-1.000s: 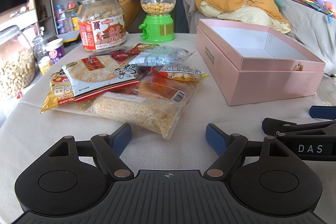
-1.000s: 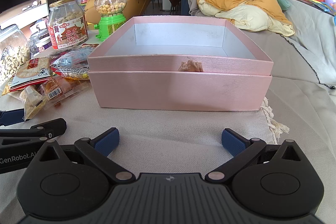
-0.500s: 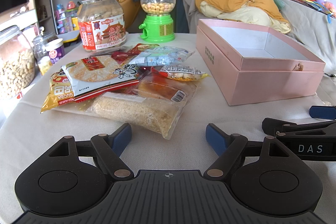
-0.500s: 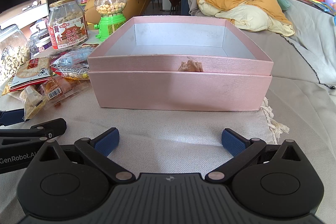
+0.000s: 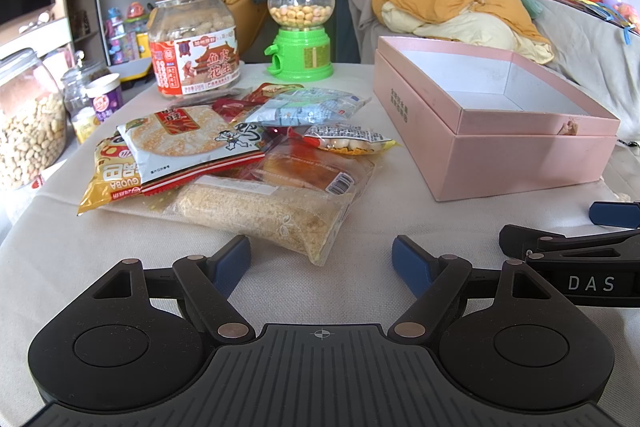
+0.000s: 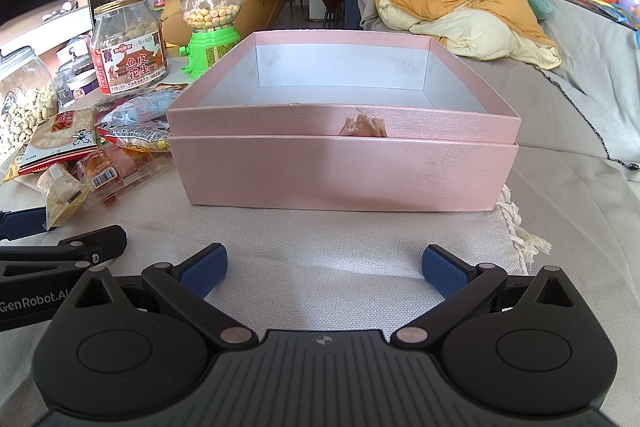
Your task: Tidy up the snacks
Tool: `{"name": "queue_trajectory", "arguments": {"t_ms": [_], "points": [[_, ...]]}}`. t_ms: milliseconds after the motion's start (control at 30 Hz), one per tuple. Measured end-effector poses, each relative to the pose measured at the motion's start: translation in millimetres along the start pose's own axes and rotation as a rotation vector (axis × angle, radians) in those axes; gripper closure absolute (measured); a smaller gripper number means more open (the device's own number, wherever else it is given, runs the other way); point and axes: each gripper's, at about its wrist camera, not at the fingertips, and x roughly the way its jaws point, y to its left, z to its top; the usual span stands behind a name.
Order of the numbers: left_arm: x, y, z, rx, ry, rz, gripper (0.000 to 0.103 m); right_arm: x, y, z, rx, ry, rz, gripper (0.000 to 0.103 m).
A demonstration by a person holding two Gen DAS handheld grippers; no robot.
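nothing moving yet, snacks waiting

nothing is changing from a second ago. snack packets [image 5: 240,163] are lying far left on the table [image 5: 380,227]; left gripper [image 5: 320,259] and right gripper [image 6: 324,267] are idling apart, empty; pink box [image 6: 344,163] is sitting right, empty.

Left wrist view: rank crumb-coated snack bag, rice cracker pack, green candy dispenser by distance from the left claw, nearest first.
From the left claw:
1. Crumb-coated snack bag, just ahead, slightly left.
2. Rice cracker pack, farther back, left, atop the pile.
3. Green candy dispenser, far edge, centre.
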Motion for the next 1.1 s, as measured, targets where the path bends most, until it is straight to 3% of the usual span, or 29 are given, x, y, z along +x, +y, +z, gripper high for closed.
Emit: {"name": "queue_trajectory", "arguments": {"t_ms": [1100], "points": [[0.1,1.9,0.8,0.006,0.0,-0.014,0.019,-3.1,-5.5,-1.6,-0.014,0.026,0.016,0.0]]}}
